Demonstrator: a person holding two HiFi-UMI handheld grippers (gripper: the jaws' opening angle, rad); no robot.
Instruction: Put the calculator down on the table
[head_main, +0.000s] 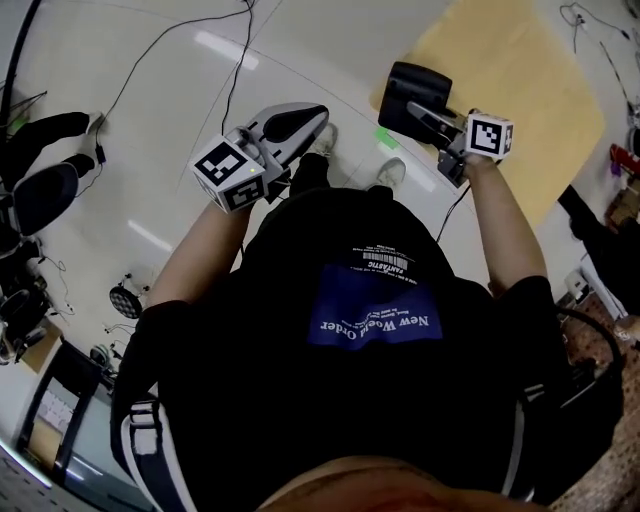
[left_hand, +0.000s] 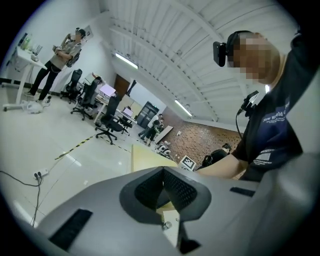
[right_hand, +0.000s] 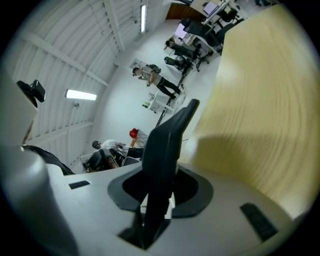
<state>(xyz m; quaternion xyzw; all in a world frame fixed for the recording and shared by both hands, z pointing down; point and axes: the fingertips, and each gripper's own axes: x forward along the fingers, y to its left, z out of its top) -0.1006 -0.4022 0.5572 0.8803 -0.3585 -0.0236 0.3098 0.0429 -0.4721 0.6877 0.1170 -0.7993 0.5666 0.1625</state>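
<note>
Left gripper (head_main: 300, 122): jaws closed together with nothing between them, held over the floor (head_main: 170, 120). Right gripper (head_main: 432, 120): jaws clenched on the calculator (right_hand: 167, 145), a dark slab gripped edge-on and carried in the air. Beyond it lies the pale wooden worktop (head_main: 530, 90). The calculator hangs by its near corner, not resting on it. Judgement: the calculator is in hand but not yet delivered; lowering and release are outstanding.

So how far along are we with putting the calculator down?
Done: the right gripper has the calculator clamped. In hand: it hangs at the wooden table edge, not yet set down. Remaining: lower it onto the table and open the jaws. The left gripper is shut and empty.
</note>
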